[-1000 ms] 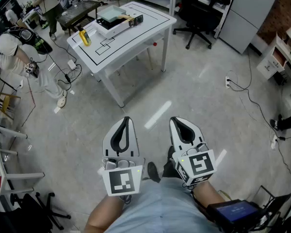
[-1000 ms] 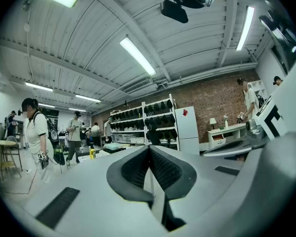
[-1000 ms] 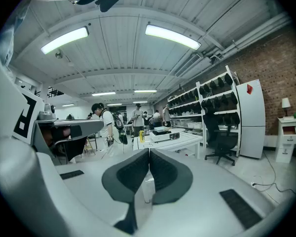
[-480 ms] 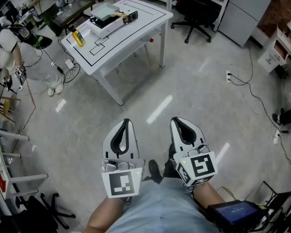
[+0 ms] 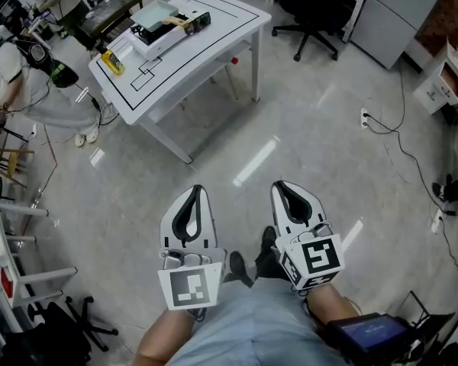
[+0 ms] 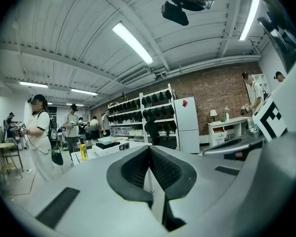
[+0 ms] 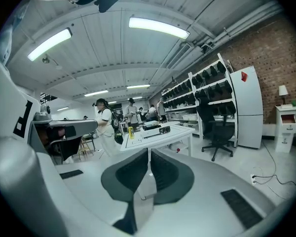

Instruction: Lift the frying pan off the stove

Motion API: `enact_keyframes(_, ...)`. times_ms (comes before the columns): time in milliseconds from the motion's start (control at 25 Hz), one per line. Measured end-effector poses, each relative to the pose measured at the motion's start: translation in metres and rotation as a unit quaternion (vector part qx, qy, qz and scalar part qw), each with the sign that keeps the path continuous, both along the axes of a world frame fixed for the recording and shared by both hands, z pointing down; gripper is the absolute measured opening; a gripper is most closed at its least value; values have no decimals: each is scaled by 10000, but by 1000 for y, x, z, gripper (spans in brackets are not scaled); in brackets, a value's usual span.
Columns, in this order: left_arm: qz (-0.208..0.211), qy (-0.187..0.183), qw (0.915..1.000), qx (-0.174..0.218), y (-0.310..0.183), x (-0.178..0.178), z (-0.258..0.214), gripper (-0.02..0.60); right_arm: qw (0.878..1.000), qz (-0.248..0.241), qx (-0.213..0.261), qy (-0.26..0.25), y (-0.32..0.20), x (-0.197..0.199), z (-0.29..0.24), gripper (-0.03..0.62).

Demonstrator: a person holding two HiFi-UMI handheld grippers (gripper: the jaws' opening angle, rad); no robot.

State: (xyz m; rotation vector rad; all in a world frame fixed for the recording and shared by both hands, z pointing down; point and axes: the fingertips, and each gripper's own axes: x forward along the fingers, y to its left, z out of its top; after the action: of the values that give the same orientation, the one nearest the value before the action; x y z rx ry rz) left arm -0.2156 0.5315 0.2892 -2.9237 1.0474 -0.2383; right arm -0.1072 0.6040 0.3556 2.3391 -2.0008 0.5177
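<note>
Far ahead, a white table (image 5: 214, 33) carries a white stove (image 5: 162, 43). A pale flat pan (image 5: 154, 14) with a tan handle (image 5: 185, 23) lies on the stove. In the head view my left gripper (image 5: 196, 189) and right gripper (image 5: 279, 184) hover side by side over the bare floor, well short of the table. Both are shut with nothing between the pads. In the right gripper view the stove (image 7: 155, 128) shows small beyond the shut right gripper (image 7: 149, 151). The left gripper (image 6: 149, 147) has its jaws pressed together too.
A yellow bottle (image 5: 112, 62) lies at the table's left end. A person (image 5: 19, 78) in white stands left of the table. A black office chair (image 5: 313, 14) and a grey cabinet (image 5: 401, 17) are behind it. Cables (image 5: 382, 136) trail on the floor at right.
The table and the room have slid up and left in the head view as I move over the floor. Both grippers keep their place in the view and stay shut.
</note>
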Motion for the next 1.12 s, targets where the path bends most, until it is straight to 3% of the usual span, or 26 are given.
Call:
enact_keyframes(280, -313, 64, 9993, 181, -12, 42, -17, 17, 9992, -381, 77, 89, -23, 49, -13, 51)
enact_keyframes(600, -700, 133, 9973, 152, -54, 55, -12, 17, 9970, -769, -4, 102, -73, 69, -6, 51)
enact_keyframes(880, -877, 142, 9960, 20, -136, 68, 11, 17, 9957, -914, -55, 99, -152, 85, 10, 51)
enact_keyframes(1120, -956, 150, 9953, 93, -217, 85, 4, 17, 9949, -966, 96, 275, -236, 107, -6, 51)
